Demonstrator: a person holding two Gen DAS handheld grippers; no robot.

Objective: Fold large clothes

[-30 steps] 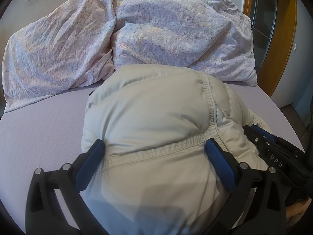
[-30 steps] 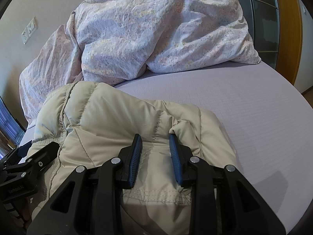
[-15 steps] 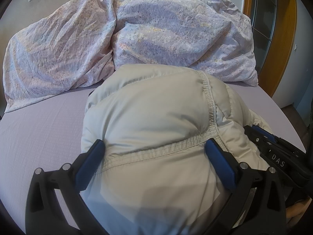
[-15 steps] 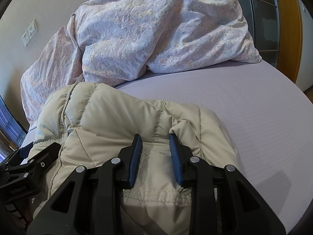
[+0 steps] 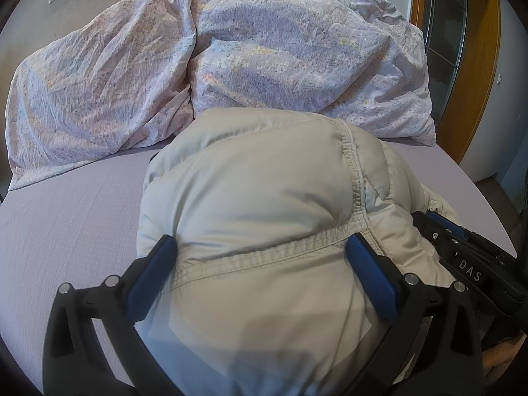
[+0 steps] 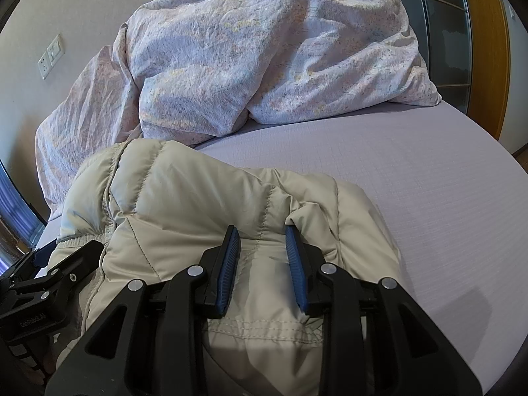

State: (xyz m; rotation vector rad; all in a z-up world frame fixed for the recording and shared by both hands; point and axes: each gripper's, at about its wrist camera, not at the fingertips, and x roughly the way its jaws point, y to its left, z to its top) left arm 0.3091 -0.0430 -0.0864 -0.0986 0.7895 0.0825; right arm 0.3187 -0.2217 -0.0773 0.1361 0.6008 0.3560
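Observation:
A puffy beige down jacket (image 5: 257,181) lies bundled on the lilac bed sheet (image 5: 66,214). My left gripper (image 5: 260,244) straddles its thick near end, jaws wide, and both blue pads (image 5: 151,274) press into the sides of the bulge. In the right wrist view the same jacket (image 6: 184,191) shows quilted seams, and my right gripper (image 6: 260,231) is shut narrowly on a fold at its hem. The two grippers sit side by side: the right gripper (image 5: 462,254) shows at the left view's right edge, the left gripper (image 6: 49,280) at the right view's lower left.
A crumpled floral duvet (image 5: 264,49) is heaped across the far side of the bed, just behind the jacket. Bare sheet (image 6: 429,181) stretches to the right of the jacket. A wall socket (image 6: 51,56) sits at the back left, and a wooden door frame (image 5: 478,66) at the right.

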